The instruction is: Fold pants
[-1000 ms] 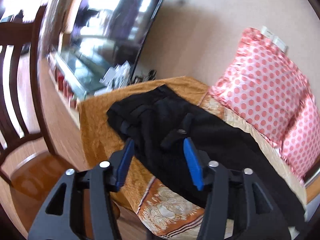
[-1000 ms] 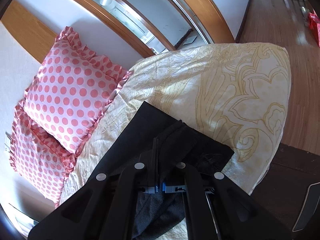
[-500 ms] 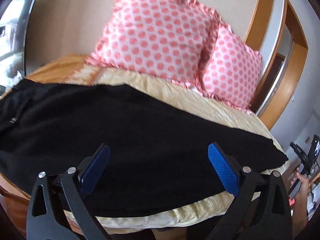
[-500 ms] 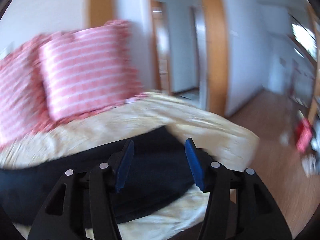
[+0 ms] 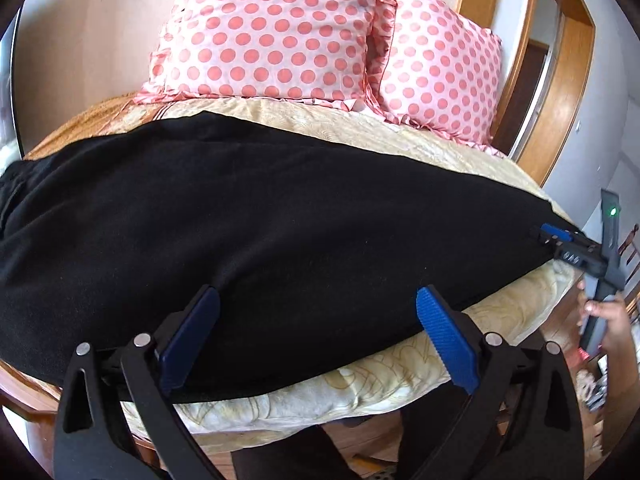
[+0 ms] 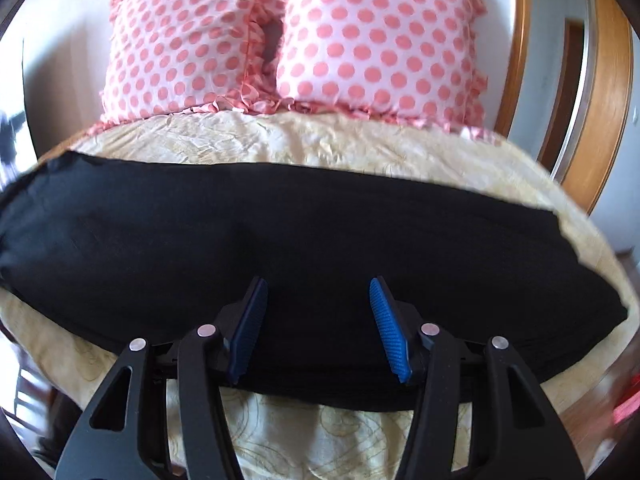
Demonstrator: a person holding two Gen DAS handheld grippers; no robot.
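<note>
**Black pants laid out flat across the bed, both grippers hovering empty**

So here's where we're at. The black pants (image 5: pixel 256 216) are stretched out lengthwise across the bed (image 5: pixel 400 384), lying on the pale yellow patterned bedspread and looking pretty flat, running from one side of the bed to the other. The near long edge sits close to the edge of the mattress on our side.

Our left gripper (image 5: pixel 316 340) has its jaws spread wide, nothing between them, hanging over the near edge of the pants. Our right gripper (image 6: pixel 318 326) is also open, a bit less wide, and it's got nothing in it either, poised over the near edge toward the middle of the fabric. In the left wrist view we can see the right gripper out at the far right end of the pants, with our right hand (image 5: pixel 612 320) wrapped around its handle.

Behind the pants, two pink polka-dot pillows (image 6: pixel 288 40) are propped side by side, touching each other, against the wall. A wooden door frame (image 5: pixel 560 80) is over on the right.
</note>
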